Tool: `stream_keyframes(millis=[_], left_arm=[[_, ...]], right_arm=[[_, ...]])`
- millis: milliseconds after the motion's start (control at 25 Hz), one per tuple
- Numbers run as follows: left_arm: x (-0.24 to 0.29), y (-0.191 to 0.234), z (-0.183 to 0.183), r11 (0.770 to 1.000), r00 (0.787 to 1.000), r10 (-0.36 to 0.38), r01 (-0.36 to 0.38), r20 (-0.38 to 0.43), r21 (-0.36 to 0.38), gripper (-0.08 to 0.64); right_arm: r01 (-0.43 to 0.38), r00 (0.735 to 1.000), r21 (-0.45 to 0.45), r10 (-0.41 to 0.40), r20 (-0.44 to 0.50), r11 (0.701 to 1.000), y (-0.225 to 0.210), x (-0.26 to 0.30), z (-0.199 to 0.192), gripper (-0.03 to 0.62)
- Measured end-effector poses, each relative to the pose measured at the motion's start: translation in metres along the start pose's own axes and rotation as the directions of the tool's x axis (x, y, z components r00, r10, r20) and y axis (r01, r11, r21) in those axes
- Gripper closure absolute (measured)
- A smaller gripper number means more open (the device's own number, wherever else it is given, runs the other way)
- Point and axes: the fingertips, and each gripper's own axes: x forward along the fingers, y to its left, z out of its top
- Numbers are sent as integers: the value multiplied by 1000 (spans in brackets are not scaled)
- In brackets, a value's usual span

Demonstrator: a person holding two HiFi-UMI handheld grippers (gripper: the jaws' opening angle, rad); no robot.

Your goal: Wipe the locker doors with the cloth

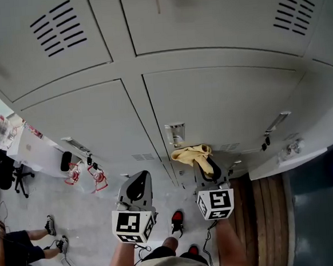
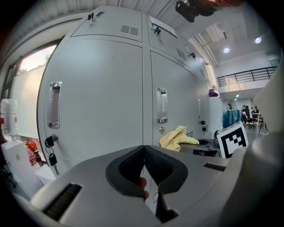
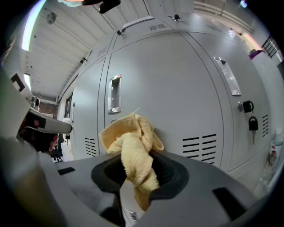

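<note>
A slip of the cloth (image 3: 133,150) is judged the main risk: it is caught only by a bunched fold, with most of it piled loose above the jaws, so drag against the locker door (image 1: 227,104) could pull it free. A snag is also possible on the recessed handle (image 1: 175,133), which is seen just at 12 o'clock of the cloth in the head view. If the bundle is pressed flat, the door could be scraped by the hard jaw tips.

The right gripper (image 1: 206,167) is clenched on the cloth, its jaws parted only by the fold's thickness. The cloth is held close to the door below the handle; whether contact is made cannot be told. The left gripper (image 1: 137,186), at 9 o'clock of the right, is seen with its jaws pressed together and nothing between them, short of the door.
</note>
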Motion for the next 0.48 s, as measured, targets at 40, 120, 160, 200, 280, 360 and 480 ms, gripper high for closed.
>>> stream_keyframes(millis=[40, 120, 160, 200, 280, 360, 480], left_arm=[[2, -3, 0, 1000, 1000, -8, 8, 0, 2, 537], [6, -9, 1, 1000, 1000, -23, 23, 0, 5, 537], [7, -12, 2, 1000, 1000, -30, 30, 0, 7, 537], [9, -14, 3, 999, 999, -36, 36, 1, 9, 537], [12, -18, 5, 999, 999, -48, 48, 1, 12, 537], [16, -22, 5, 998, 998, -59, 59, 0, 13, 537], [21, -29, 7, 997, 997, -81, 81, 1, 17, 537]], right_arm=[[8, 1000, -2, -8, -1, 1000, -4, -1, 0, 463], [24, 1000, -4, -24, -2, 1000, -12, -4, 0, 463], [32, 999, -4, -32, -1, 999, -16, -5, 0, 463], [40, 999, -3, -40, -1, 999, -20, -6, 0, 463], [59, 998, 2, -59, -1, 998, -28, -9, 0, 463], [81, 997, 9, -81, -1, 997, -37, -12, -1, 463], [114, 994, 12, -114, -1, 993, -51, -16, 0, 463]])
